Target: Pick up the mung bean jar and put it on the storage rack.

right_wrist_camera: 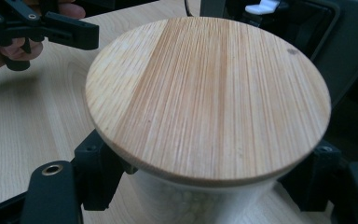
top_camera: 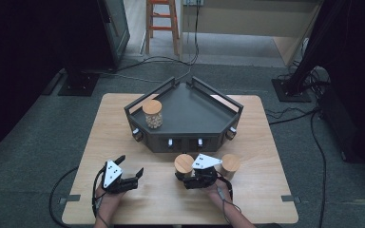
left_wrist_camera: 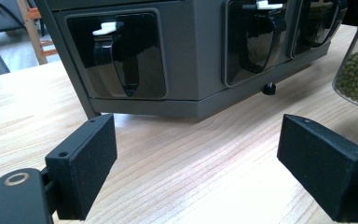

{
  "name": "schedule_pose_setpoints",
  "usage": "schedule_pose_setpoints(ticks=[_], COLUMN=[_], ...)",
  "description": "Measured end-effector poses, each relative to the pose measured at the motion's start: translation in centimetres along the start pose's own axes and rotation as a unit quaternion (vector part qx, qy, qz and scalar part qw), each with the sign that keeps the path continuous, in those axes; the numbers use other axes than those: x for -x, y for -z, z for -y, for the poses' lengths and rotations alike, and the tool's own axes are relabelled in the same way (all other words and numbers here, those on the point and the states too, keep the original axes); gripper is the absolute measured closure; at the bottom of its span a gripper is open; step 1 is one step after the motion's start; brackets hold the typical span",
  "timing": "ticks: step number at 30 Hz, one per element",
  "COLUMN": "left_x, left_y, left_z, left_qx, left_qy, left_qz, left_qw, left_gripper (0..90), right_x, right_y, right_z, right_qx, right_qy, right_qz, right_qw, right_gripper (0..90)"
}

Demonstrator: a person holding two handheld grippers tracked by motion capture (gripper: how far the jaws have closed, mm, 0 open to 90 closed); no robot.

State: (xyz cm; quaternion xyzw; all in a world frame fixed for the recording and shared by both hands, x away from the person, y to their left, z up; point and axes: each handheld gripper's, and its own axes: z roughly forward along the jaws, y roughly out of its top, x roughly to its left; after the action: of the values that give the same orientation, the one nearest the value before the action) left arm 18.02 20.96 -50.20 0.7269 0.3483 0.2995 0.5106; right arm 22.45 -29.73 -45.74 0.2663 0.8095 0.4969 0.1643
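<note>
Wooden table (top_camera: 123, 142), upright jar (top_camera: 184, 165), lid up

Wooden-lidded glass jar (right_wrist_camera: 208, 100), upright, table-front

One jar (top_camera: 152, 114) on tray (top_camera: 195, 116)

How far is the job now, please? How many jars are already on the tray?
One jar stands on the tray, so that part looks done. The right tongs grip a second jar below its lid, on the table. A third jar waits. The left tongs are open.
</note>
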Motion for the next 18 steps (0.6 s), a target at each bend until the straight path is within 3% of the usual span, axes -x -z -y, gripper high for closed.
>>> schedule_pose_setpoints(ticks=[18], left_x=[0.0], left_y=[-0.2], left_z=[0.0], left_qx=[-0.003], left_qy=[0.0], left_qz=[0.002], left_qw=[1.0], left_gripper=[11.8], right_x=[0.9], right_y=[0.5], right_z=[-1.7], right_qx=[0.007], right_qy=[-0.005], right_qz=[-0.003], right_qw=[1.0], right_gripper=[25.2])
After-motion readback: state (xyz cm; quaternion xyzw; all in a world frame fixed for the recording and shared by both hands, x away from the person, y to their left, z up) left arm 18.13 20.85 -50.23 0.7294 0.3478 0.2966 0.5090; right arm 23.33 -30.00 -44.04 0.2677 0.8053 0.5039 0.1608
